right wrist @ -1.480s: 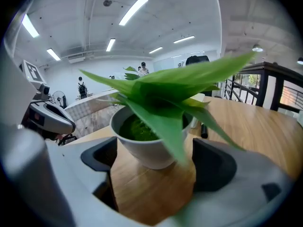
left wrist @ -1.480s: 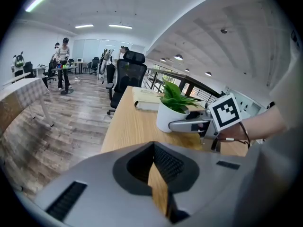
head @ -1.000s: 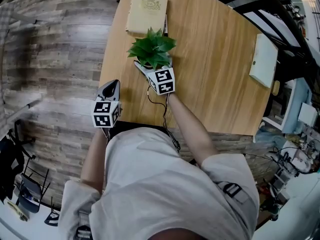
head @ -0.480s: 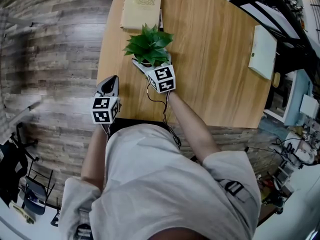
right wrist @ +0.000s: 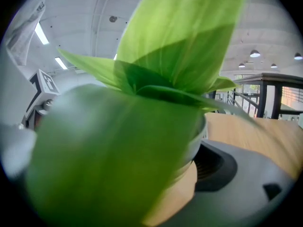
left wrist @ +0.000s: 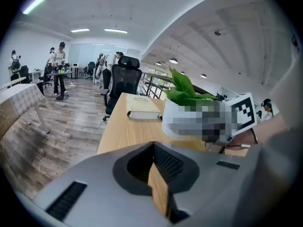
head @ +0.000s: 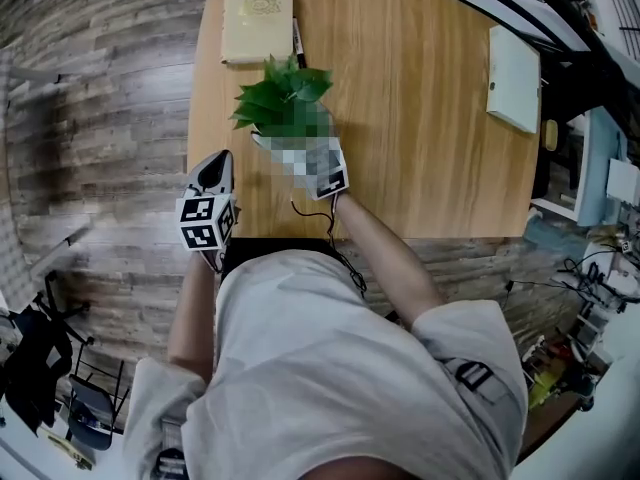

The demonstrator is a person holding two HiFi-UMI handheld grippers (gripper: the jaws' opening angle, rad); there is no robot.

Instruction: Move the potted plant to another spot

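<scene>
The tabletop [head: 430, 118] fills my view. The plant [head: 280, 103] is at its left side, just near of the book [head: 258, 20], my right gripper's [head: 300, 153] jaws clamped on the white pot [left wrist: 168, 115]. My left gripper [head: 212, 183] hovers at the near-left edge, jaws together, empty.

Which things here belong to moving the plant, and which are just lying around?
In the job:
potted plant
right gripper, closed on its pot
wooden table it stands on

Lying about:
cream book
white notebook
left gripper, shut and empty, at the table's near edge
</scene>
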